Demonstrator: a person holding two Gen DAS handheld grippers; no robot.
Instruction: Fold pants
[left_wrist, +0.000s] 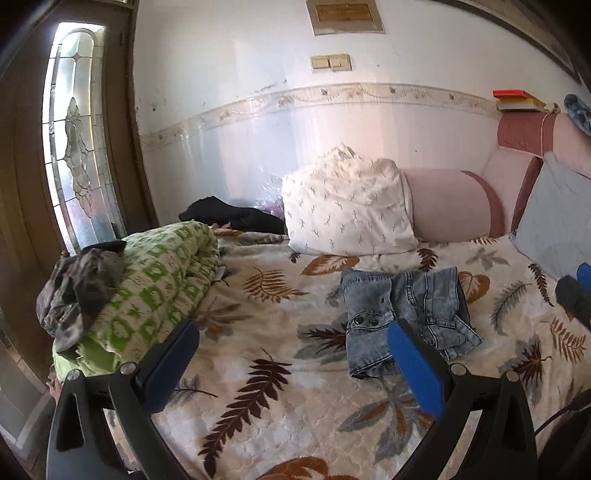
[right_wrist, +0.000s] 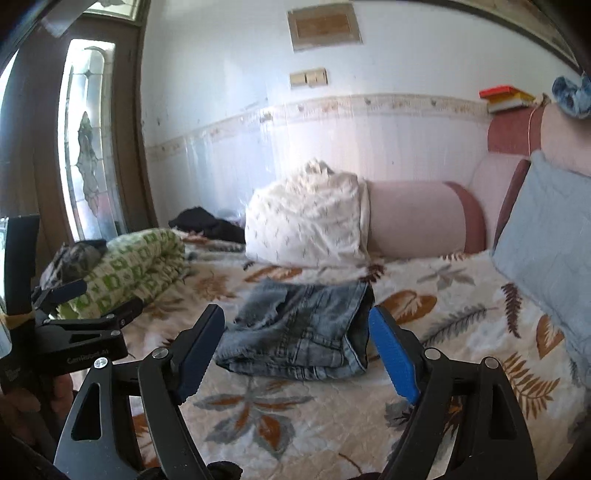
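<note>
The jeans lie folded in a small pile in the middle of the bed, on a cream blanket with brown and grey leaves. Nothing holds them.

The right gripper hangs above the bed, just in front of the jeans. Its jaws are wide apart and nothing is between them. The pile shows through the gap, but the blue pads do not touch it.

The left gripper also hangs above the blanket, with its jaws wide apart and nothing in them. From its camera the jeans lie ahead and a bit to the right, and one blue pad covers part of the pile in the view.

In the right camera's view the left gripper shows at the left edge, with a hand under it.

A white pillow leans by the wall behind the jeans. A rolled green and white quilt lies to the left, with grey clothes on top of it. Some black cloth lies near the wall. A pale blue cushion rests on the right.
</note>
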